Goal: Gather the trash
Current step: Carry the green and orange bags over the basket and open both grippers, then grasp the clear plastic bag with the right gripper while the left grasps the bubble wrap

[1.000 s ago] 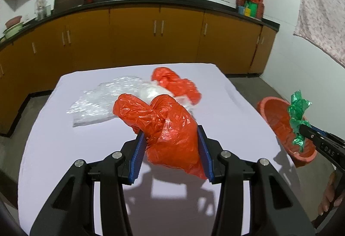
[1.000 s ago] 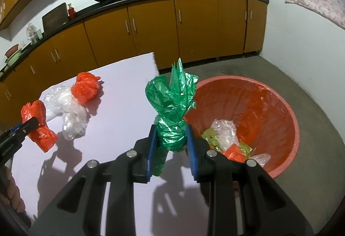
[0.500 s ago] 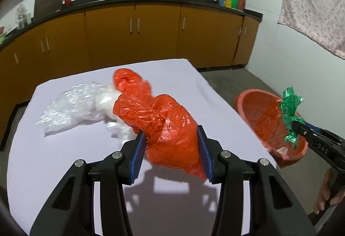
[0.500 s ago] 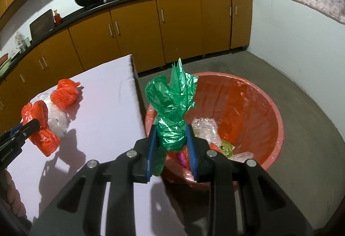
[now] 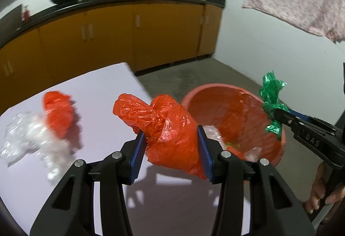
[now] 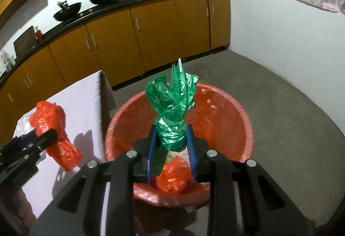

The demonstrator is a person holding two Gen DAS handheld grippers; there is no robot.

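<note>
Green bag (image 6: pixel 172 113) stands pretty much upright in the right gripper (image 6: pixel 171 145), twisted tail pointing up, long axis vertical. It's clamped narrow around the bag's lower knot, hanging right over the red tub (image 6: pixel 235 111) on the floor, which already has some scrap in it. Left gripper (image 5: pixel 171 149) is squeezed on a red bag (image 5: pixel 170 128), knotted end leaning up and left, held above the white table (image 5: pixel 103 89) edge next to the tub (image 5: pixel 228 106). Another red bag (image 5: pixel 57 113) and clear plastic (image 5: pixel 25 141) lie on the table.
</note>
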